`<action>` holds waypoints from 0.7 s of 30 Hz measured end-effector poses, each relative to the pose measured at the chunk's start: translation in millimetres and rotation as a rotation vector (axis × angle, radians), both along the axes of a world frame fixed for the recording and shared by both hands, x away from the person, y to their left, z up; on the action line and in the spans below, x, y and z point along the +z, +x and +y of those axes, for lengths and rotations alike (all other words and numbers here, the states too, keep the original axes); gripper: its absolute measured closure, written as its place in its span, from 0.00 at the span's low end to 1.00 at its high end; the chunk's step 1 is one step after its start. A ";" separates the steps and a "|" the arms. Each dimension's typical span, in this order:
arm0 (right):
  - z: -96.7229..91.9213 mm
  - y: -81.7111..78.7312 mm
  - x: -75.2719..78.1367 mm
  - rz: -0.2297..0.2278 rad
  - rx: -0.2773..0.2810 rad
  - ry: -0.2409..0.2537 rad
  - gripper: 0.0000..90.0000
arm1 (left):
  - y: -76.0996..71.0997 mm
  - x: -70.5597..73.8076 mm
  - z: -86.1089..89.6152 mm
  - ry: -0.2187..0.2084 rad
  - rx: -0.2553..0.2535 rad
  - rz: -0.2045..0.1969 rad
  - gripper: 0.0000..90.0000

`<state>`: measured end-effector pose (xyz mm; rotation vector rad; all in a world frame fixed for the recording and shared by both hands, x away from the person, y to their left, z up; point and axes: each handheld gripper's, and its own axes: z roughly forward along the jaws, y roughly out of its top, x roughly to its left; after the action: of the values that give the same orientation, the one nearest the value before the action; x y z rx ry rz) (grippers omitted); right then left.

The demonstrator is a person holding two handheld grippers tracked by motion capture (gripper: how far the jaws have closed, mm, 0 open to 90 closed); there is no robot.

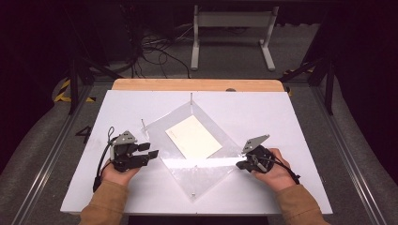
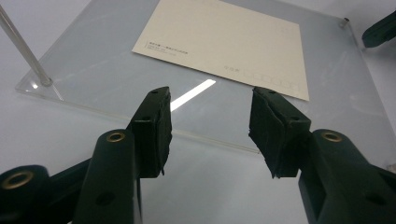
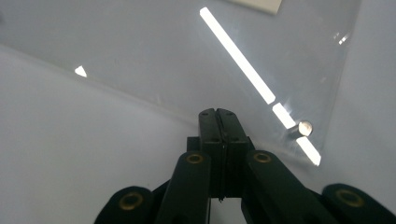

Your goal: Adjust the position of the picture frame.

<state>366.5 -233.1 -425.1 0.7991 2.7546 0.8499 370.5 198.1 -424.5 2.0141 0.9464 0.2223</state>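
A clear acrylic sheet (image 1: pixel 206 169) lies cornerwise on the white table board (image 1: pixel 263 112), with a cream card (image 1: pixel 192 137) resting on its middle. My left gripper (image 1: pixel 151 152) sits at the sheet's left edge. In the left gripper view its jaws (image 2: pixel 210 126) stand open over the sheet's (image 2: pixel 93 79) near edge, nothing between them, the card (image 2: pixel 224 42) beyond. My right gripper (image 1: pixel 239 164) is at the sheet's right corner. In the right gripper view its jaws (image 3: pixel 217 114) are pressed pad to pad, tips at the sheet's (image 3: pixel 163 60) edge.
Thin metal pegs stand at the sheet's corners: the far peg (image 1: pixel 191 98), the left peg (image 1: pixel 142 123), the near peg (image 1: pixel 193 193), and a stub (image 3: pixel 304 127) close to my right jaws. A wooden strip (image 1: pixel 197 85) runs behind the board. A white frame (image 1: pixel 232 33) stands on the floor beyond.
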 end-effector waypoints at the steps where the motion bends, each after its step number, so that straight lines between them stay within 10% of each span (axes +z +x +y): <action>1: -2.4 2.0 6.5 -0.033 -0.022 0.020 0.98 | -0.2 -0.2 0.0 0.000 0.001 0.003 0.55; 9: -16.2 17.7 1.5 -0.076 -0.146 0.022 0.87 | -0.5 -1.9 0.2 0.011 0.002 0.003 0.54; 21: -16.2 23.9 -7.7 -0.071 -0.138 0.012 0.92 | -0.5 -4.4 0.4 0.013 0.009 0.022 0.54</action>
<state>390.4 -249.3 -432.8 0.9301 2.6011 0.8507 370.0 198.5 -428.9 2.0282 0.9699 0.2115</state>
